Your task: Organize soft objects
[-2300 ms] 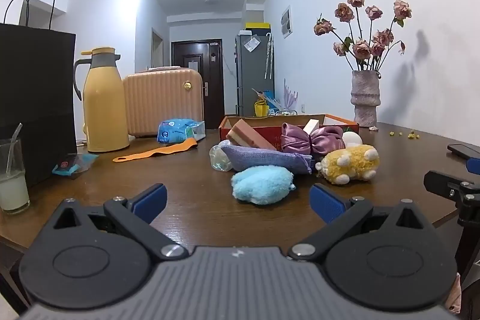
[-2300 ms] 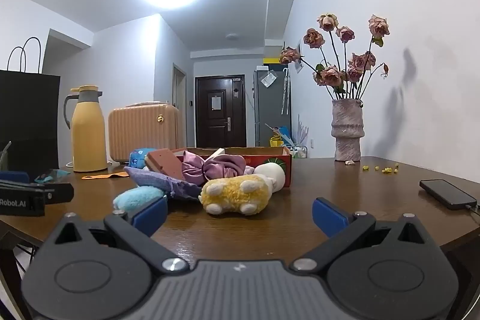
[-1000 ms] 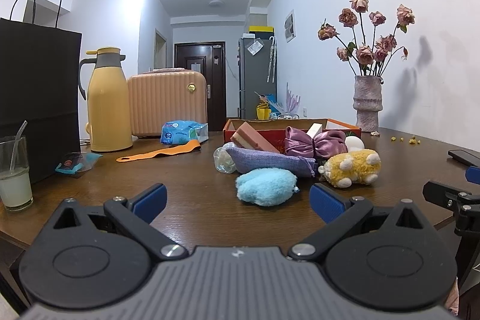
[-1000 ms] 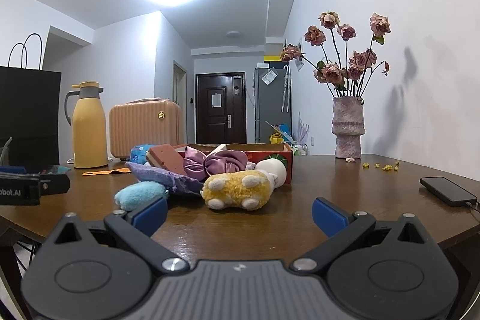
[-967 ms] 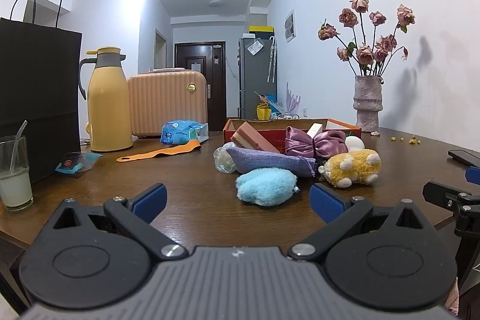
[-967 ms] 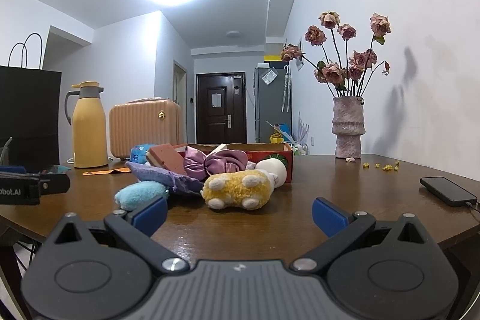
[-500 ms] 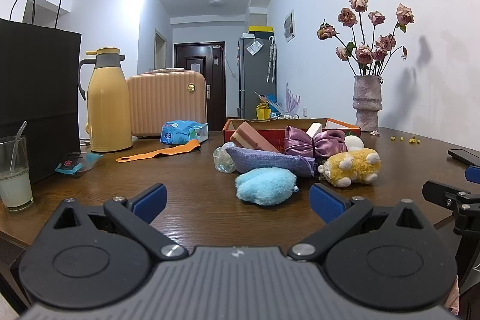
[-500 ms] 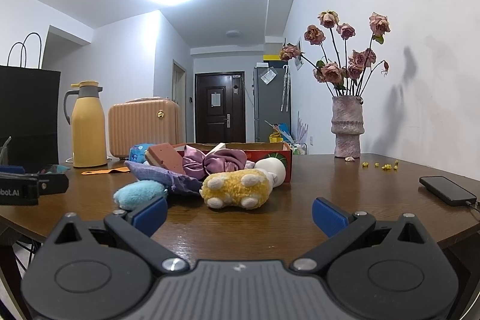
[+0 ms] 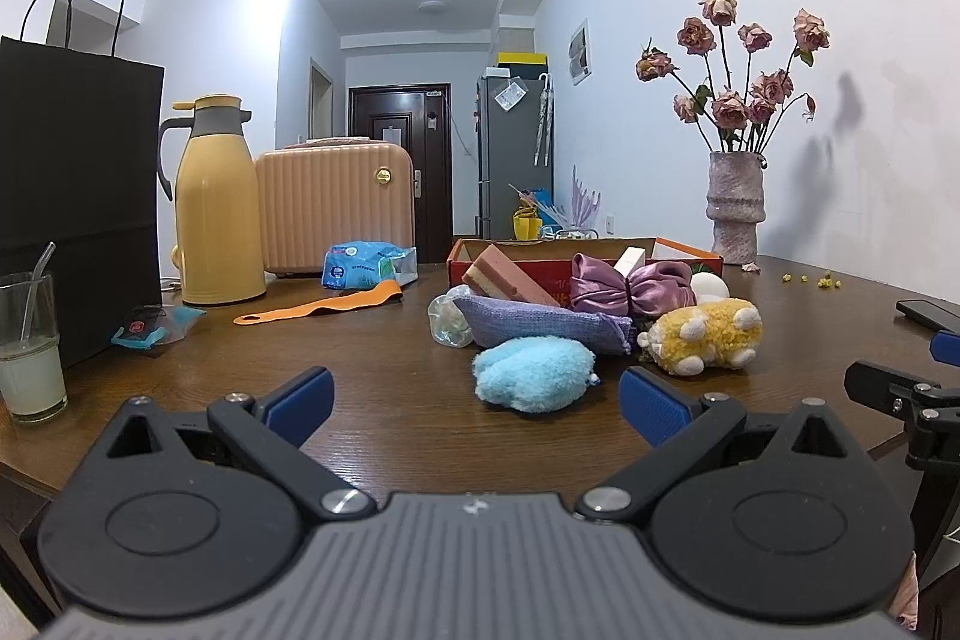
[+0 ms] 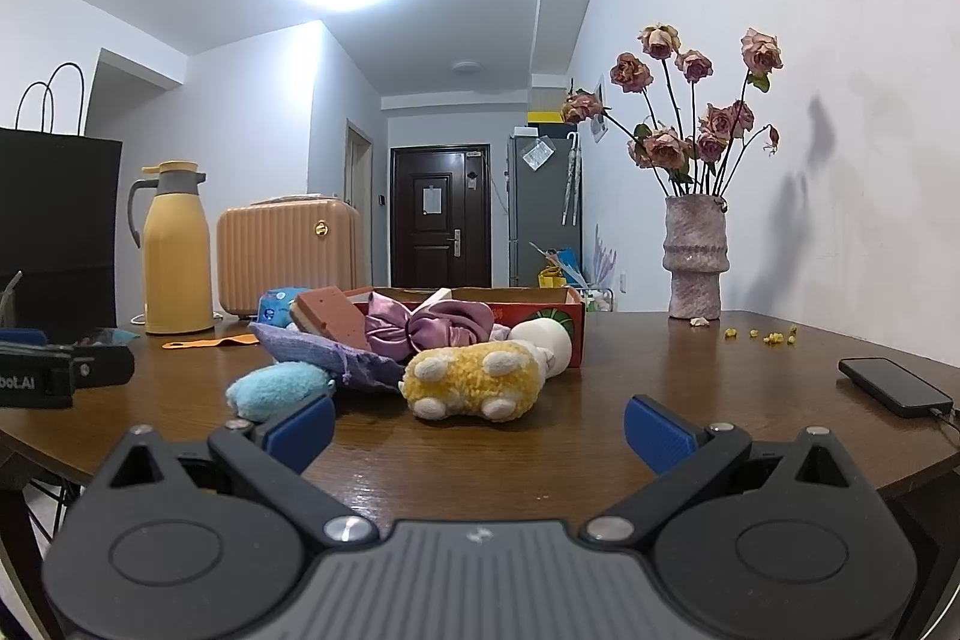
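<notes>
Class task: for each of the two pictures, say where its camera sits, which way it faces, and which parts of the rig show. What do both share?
Left wrist: on the left gripper, open, facing the fluffy blue plush toy; right gripper at right edge.
Right wrist: on the right gripper, open, facing the yellow plush toy; left gripper at left edge.
Shared: both toys, red cardboard box, vase of dried roses.

Left gripper point(image 9: 477, 400) was level and low, fingers spread wide, nothing between them. Right gripper point(image 10: 479, 421) same: level, fingers wide apart, empty, approx. side by side w/ left.

Glossy wooden table point(image 9: 384, 388), fluffy blue plush point(image 9: 531, 372), satin purple bow point(image 9: 630, 283), rough stone-like vase point(image 9: 735, 208)
</notes>
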{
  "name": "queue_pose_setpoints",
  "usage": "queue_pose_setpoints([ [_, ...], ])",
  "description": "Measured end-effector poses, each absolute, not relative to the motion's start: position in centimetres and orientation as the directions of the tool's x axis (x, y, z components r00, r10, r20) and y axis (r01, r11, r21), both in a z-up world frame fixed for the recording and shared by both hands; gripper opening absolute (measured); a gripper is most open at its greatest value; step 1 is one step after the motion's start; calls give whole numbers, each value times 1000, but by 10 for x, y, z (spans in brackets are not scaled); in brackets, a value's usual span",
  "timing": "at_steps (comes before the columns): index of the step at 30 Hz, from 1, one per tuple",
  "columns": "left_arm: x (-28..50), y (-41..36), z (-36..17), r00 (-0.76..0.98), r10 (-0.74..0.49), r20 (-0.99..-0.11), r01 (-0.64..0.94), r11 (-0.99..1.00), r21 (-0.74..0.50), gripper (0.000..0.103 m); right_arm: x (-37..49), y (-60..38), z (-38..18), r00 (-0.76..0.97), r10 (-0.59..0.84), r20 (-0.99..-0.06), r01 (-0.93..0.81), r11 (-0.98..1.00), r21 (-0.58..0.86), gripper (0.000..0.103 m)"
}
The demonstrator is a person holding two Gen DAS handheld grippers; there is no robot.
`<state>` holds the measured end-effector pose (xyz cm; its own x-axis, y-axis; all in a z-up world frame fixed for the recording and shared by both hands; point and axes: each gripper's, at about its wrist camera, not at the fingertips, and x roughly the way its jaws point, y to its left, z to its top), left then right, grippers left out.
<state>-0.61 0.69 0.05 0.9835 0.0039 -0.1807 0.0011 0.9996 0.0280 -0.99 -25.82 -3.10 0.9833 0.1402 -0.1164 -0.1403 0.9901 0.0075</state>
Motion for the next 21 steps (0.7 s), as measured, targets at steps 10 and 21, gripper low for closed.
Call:
queue_pose_setpoints([
  [10,-6,7,2,984,5,-180,1,1000,29,103,-10,-258,-32,983,141,-119,-141,990,6,103],
  [21,-4,7,1,981,-1,-196,6,1000,24,103,-10,-257,-32,984,134,-118,-135,991,7,103],
])
